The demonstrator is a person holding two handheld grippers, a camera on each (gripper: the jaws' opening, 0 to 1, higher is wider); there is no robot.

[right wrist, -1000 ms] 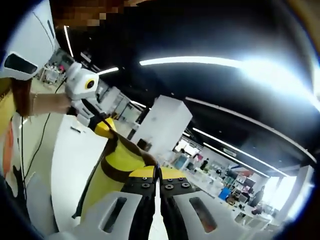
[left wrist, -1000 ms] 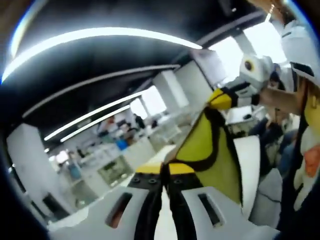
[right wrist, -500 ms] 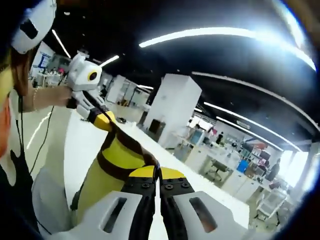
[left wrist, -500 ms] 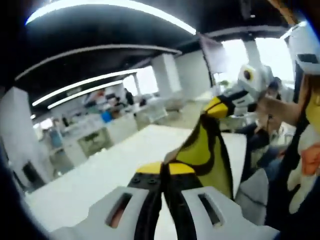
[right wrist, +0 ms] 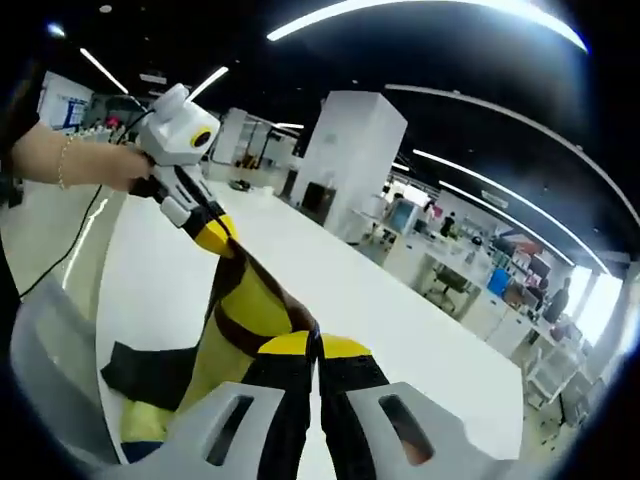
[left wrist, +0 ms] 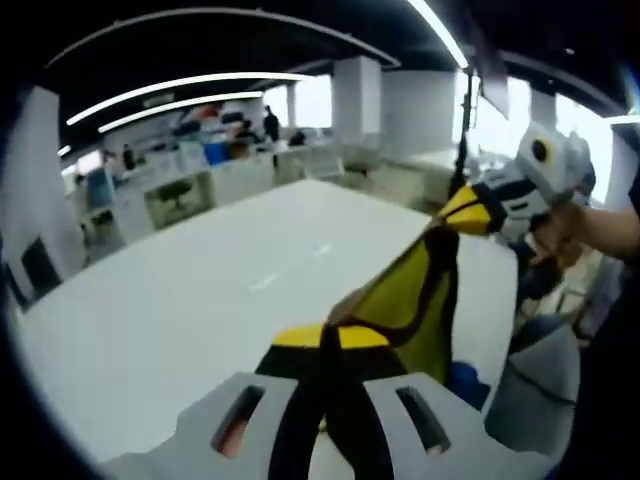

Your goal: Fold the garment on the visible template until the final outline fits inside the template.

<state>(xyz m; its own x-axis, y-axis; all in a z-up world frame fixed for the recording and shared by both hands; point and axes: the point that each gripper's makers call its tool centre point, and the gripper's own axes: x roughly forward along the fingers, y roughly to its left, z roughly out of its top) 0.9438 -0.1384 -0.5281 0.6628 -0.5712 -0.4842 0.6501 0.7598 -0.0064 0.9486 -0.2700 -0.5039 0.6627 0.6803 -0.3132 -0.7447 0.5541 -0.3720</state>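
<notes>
A yellow garment with black trim hangs stretched in the air between both grippers, above a white table. In the left gripper view my left gripper is shut on one edge of the garment, and the right gripper holds its far end at the right. In the right gripper view my right gripper is shut on the garment, whose other end runs up to the left gripper. The garment's lower part drapes onto the table's near edge. No template is visible.
The white table spreads wide below and ahead. A person's hand grips the left gripper's handle. Grey chairs stand by the table's edge. Desks, a white pillar and people fill the office behind.
Both grippers have tipped downward, so the ceiling has left the views and the table has come in. The garment stays gripped at both ends and now hangs lower, nearer the table.
</notes>
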